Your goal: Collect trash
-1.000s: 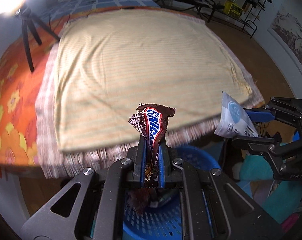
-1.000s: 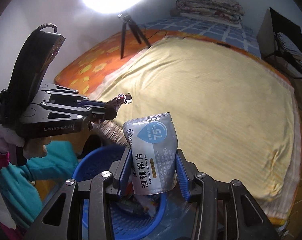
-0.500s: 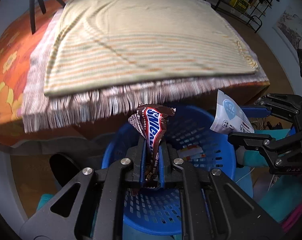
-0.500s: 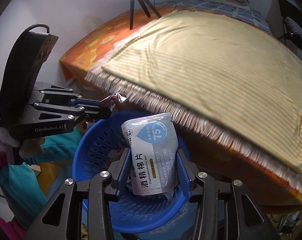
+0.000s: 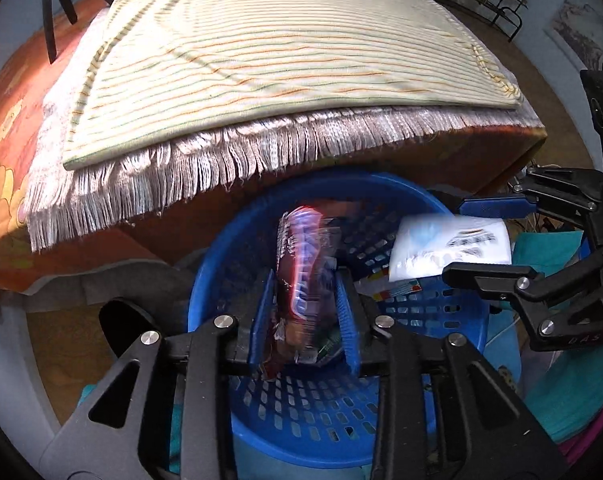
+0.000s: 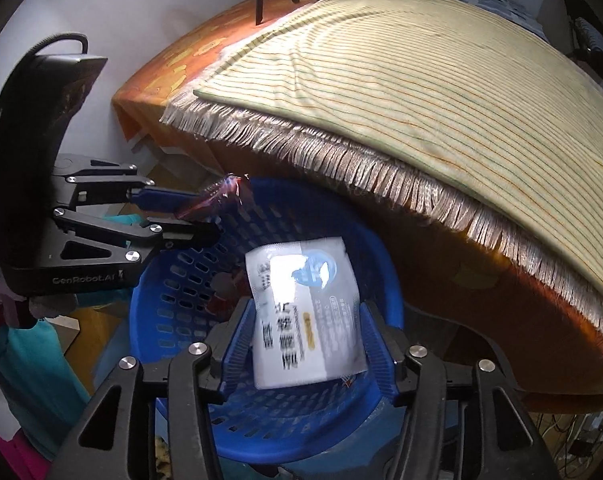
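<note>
The left gripper [image 5: 305,312] had its jaws opening, and the brown candy wrapper [image 5: 301,272] stood between the blue pads, blurred and seemingly slipping free rather than pinched. Beside it, the right gripper [image 6: 309,336] was opening too; the white wipe pouch [image 6: 305,312] sat tilted between its spread pads with a gap on each side, apparently loose. Both pieces hung directly above the blue basket [image 6: 173,296], inside its rim, where a few other scraps already lay on the slotted bottom.

I took this for the drop step: 2 pieces of trash being let go together into the basket. The next move, as I judged it, called for the jaws to finish parting so nothing snagged on a pad, then for both hands to lift clear of the rim without catching the fringe [image 5: 221,160] of the striped cloth [image 5: 261,52] hanging over the near edge of the bed.

The pouch's print was blurred; only a blue drop emblem and dark characters showed. The wrapper's lettering was smeared beyond reading. The left gripper's side read "GenRobot.AI" [image 6: 86,279].
</note>
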A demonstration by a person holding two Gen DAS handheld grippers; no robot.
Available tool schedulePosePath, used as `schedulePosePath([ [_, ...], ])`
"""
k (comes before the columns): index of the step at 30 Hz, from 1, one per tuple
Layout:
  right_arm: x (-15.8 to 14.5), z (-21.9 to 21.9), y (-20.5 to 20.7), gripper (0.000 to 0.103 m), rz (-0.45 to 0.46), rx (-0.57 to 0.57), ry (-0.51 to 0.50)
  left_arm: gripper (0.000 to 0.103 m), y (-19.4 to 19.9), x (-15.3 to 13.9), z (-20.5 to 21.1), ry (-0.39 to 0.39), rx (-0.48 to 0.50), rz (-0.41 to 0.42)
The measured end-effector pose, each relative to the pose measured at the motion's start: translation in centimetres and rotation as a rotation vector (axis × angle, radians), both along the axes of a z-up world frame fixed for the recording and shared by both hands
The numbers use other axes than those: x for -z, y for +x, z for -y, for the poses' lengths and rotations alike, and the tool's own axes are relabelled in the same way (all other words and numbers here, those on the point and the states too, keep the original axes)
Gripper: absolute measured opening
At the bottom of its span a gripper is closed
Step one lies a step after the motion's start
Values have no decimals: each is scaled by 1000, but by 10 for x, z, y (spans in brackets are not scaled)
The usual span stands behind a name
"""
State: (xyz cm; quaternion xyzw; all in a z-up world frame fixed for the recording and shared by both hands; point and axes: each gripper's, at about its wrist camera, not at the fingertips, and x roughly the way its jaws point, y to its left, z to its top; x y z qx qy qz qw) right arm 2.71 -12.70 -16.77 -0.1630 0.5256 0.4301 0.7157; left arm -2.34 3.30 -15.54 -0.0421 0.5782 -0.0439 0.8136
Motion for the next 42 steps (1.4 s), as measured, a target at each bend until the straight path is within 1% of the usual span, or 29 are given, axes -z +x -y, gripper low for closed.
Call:
schedulePosePath([
  [3, 0, 0, 1, 58, 0, 5, 0, 41, -1, 1, -2, 3, -7, -3],
  [5, 1, 1, 1, 58, -1, 8, -3, 41, -2, 3, -4, 6, -9, -9],
  [7, 1, 2, 1, 62, -1, 13, -6, 43, -3, 4, -6, 10, -9, -14],
  [9, 2, 4, 2, 65, 1, 18, -10, 55, -5, 5, -6, 15, -7, -14],
  [14, 1, 5, 3, 74, 11, 36, -16, 56, -4, 4, -3, 28, -8, -9],
  [16, -1, 6, 4, 81, 22, 48, -20, 56, -4, 3, -3, 33, -11, -6],
  [18, -4, 9, 5, 85, 35, 63, -23, 60, -4, 0, -4, 38, -21, -2],
  [23, -20, 18, 6, 86, 56, 116, -20, 61, -8, -12, -12, 31, -61, 17],
  [25, -30, 21, 8, 86, 68, 134, -14, 61, -10, -25, -16, 24, -85, 31],
  [27, -44, 25, 9, 86, 92, 156, -3, 61, -11, -44, -18, 39, -101, 66],
  [29, -59, 29, 9, 90, 118, 173, 8, 61, -13, -62, -17, 55, -112, 98],
  [31, -74, 35, 7, 97, 149, 194, 9, 61, -15, -82, -15, 72, -117, 126],
  [33, -91, 43, 5, 99, 185, 208, 25, 67, -19, -102, -11, 100, -116, 155],
  [38, -122, 62, 4, 99, 219, 245, 77, 70, -28, -146, 4, 130, -98, 220],
  [40, -131, 66, 4, 99, 226, 259, 95, 74, -28, -160, 11, 140, -87, 244],
  [41, -137, 69, 5, 99, 234, 269, 102, 80, -26, -167, 13, 144, -83, 255],
  [42, -142, 71, 5, 99, 242, 279, 109, 81, -26, -174, 16, 148, -79, 271],
])
